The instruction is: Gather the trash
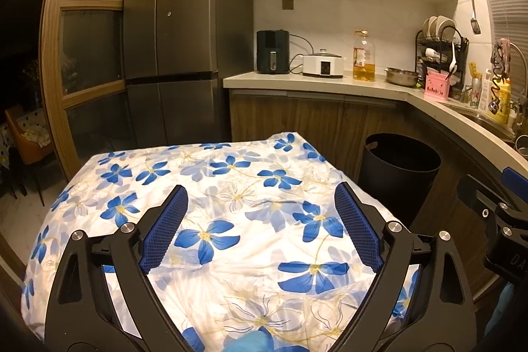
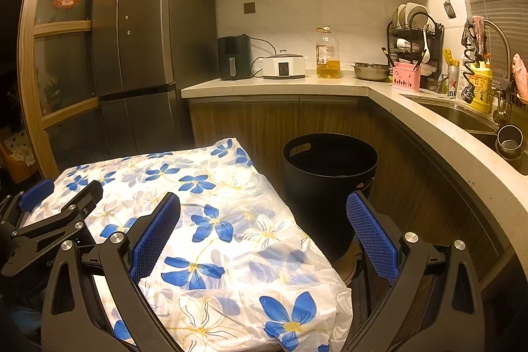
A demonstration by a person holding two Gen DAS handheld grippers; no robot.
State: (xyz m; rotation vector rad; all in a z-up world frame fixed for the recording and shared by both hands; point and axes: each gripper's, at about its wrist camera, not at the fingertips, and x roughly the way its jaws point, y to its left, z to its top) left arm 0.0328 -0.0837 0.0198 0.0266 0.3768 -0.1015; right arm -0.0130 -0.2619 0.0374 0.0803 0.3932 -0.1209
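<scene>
Both tongs stand wide and empty: the left gripper over the flowered cloth, the right gripper over the cloth's right edge. No trash shows on the cloth. The black bin stands on the floor just beside the table's right side, below the counter. Its inside is dark, so what it holds cannot be told, perhaps nothing. It looks like light, stiff plastic; the rim's handle cut-out seems the best hold.
</scene>
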